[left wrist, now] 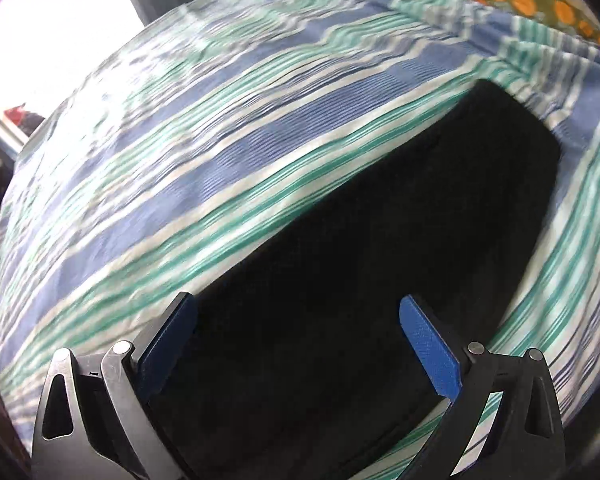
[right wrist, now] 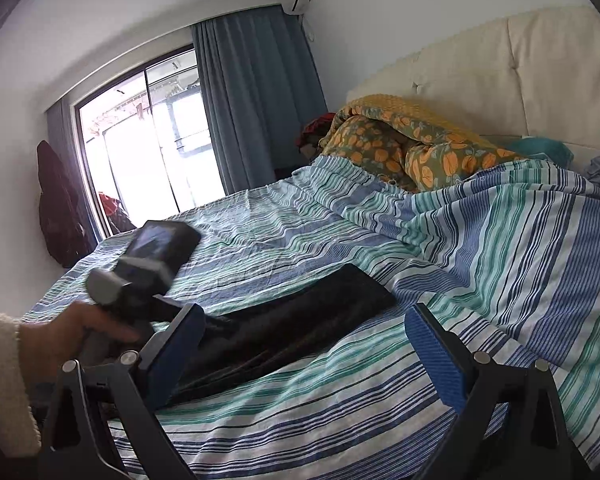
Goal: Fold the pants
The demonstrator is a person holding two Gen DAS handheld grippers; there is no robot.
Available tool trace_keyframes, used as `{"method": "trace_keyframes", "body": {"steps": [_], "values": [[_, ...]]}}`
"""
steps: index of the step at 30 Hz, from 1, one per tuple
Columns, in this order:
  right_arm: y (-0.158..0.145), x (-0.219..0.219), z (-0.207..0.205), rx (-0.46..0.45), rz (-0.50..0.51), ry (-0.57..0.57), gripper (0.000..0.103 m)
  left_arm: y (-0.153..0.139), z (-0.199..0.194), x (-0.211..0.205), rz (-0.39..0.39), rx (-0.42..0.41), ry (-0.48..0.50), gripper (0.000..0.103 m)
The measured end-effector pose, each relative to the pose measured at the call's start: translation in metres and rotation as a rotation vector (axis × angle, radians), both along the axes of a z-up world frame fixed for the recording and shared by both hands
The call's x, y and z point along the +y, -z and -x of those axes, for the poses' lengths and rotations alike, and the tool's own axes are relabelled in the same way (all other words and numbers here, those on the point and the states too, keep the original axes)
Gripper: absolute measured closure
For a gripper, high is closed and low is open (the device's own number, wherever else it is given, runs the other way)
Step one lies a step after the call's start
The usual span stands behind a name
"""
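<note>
Black pants (left wrist: 372,240) lie flat on the striped bed sheet (left wrist: 220,140), stretching away from the camera. My left gripper (left wrist: 296,312) hovers open just above their near end, one blue finger on each side, with nothing held. In the right wrist view the pants (right wrist: 300,320) appear as a long dark strip across the sheet (right wrist: 480,280). My right gripper (right wrist: 304,328) is open, with its left finger over the pants' near part and nothing between the pads. A hand (right wrist: 80,336) in a cream sleeve holds the left gripper's body (right wrist: 148,264) at the left.
A rolled quilt with an orange print (right wrist: 412,152) lies at the head of the bed, below a cream padded headboard (right wrist: 520,72). A bright window (right wrist: 148,148) and blue curtain (right wrist: 256,96) stand beyond the far bed edge. Dark clothes (right wrist: 56,204) hang at the left wall.
</note>
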State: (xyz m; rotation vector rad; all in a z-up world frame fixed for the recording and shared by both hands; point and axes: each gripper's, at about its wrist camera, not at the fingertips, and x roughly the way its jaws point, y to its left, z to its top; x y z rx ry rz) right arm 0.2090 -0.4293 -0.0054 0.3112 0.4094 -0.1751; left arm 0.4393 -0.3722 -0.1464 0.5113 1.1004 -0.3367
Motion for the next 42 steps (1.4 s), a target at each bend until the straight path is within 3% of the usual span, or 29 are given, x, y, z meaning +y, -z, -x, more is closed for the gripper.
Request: {"method": "trace_keyframes", "body": {"steps": [5,8,12,16,20,25,28,32,34,36,39,42], "values": [[0.004,0.011,-0.005,0.028,0.007,-0.035,0.004,0.008,-0.006,0.182,0.041,0.099,-0.438,0.002],[0.005,0.017,-0.009,0.029,0.006,-0.059,0.004,0.022,0.0,0.268,-0.003,0.107,-0.63,0.002],[0.009,0.026,-0.016,0.049,0.013,-0.092,0.004,0.023,0.02,0.35,0.092,0.1,-0.846,0.0],[0.012,0.027,-0.019,0.064,0.011,-0.103,0.004,0.01,0.034,0.385,0.067,0.075,-0.922,0.001],[0.012,0.026,-0.018,0.063,0.011,-0.098,0.004,-0.01,0.058,0.401,0.019,0.028,-0.924,0.002],[0.007,0.016,-0.012,0.042,0.008,-0.079,0.004,-0.055,0.151,0.388,-0.017,-0.087,-0.827,0.002],[0.003,0.011,-0.007,0.022,0.002,-0.065,0.004,-0.05,0.212,0.358,-0.038,-0.078,-0.725,0.002],[0.005,0.008,-0.007,0.031,-0.032,-0.073,0.004,-0.005,0.271,0.281,-0.095,0.008,-0.517,0.002],[0.007,0.009,-0.009,0.04,-0.051,-0.089,0.004,-0.004,0.289,0.243,-0.133,-0.053,-0.461,0.002],[0.006,0.012,-0.009,0.036,-0.052,-0.101,0.004,-0.009,0.294,0.215,-0.1,-0.05,-0.416,0.002],[0.005,0.012,-0.007,0.028,-0.049,-0.111,0.004,-0.013,0.296,0.188,0.03,0.05,-0.364,0.002],[0.004,0.005,-0.006,0.025,-0.068,-0.102,0.004,-0.01,0.301,0.157,0.036,0.076,-0.27,0.002]]}}
